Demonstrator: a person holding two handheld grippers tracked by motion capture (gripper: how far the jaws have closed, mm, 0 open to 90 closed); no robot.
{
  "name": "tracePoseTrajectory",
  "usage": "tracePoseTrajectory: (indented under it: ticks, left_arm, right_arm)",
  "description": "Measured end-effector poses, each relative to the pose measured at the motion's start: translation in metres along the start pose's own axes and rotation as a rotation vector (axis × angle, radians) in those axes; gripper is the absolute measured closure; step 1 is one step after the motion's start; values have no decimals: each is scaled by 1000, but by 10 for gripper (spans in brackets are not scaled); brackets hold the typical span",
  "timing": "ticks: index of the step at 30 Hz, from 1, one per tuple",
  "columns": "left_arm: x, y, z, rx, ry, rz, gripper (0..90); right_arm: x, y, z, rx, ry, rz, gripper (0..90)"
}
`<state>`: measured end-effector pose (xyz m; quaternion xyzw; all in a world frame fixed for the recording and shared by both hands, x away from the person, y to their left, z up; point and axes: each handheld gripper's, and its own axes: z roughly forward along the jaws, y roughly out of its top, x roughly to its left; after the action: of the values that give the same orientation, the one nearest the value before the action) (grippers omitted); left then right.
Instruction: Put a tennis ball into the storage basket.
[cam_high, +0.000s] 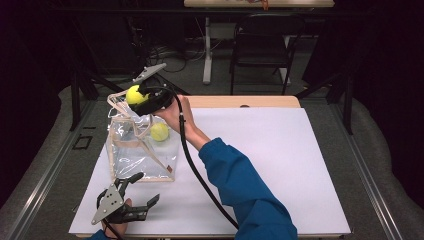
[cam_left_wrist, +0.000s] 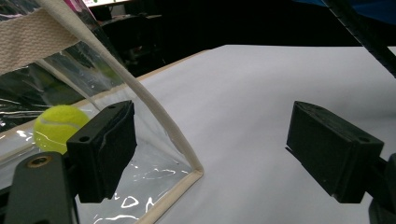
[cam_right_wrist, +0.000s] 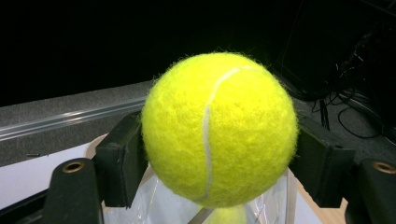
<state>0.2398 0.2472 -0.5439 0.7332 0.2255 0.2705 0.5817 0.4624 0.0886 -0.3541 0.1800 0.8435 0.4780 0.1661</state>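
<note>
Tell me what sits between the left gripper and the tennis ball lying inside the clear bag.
In the left gripper view, the clear bag wall and its cream edge strip separate the left gripper from the tennis ball inside.

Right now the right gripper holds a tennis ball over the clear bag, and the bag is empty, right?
Not empty. The high view shows a second tennis ball already inside the clear bag. The right gripper does hold a tennis ball over it.

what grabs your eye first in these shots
A bright yellow tennis ball clamped in the right gripper, held above the open top of a clear plastic bag at the white table's left. A second ball already lies inside, while the left gripper waits open beside the bag.
</note>
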Motion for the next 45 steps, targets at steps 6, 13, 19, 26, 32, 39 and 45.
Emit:
tracePoseTrajectory:
  ticks: [6,13,19,26,32,39,45]
  left_arm:
    - [0,0,0,-1,0,3,157]
    - [0,0,0,-1,0,2,157]
    - [0,0,0,-3,-2,-1,157]
    - [0,0,0,-5,-1,-1,157]
    - [1,0,-1,-6,-3,-1,157]
    - [1,0,-1,-8,-4,0,157]
    - [0,0,-1,-7,-4,1,157]
  right_arm:
    - [2,0,4,15,1,0,262]
    - [2,3,7,29,5,1,261]
    - [3,3,12,48,9,-4,260]
    - [2,1,18,77,14,-7,258]
    - [5,1,24,104,19,-20,256]
    - [10,1,28,127,-2,-19,166]
    - [6,2,13,117,13,-5,49]
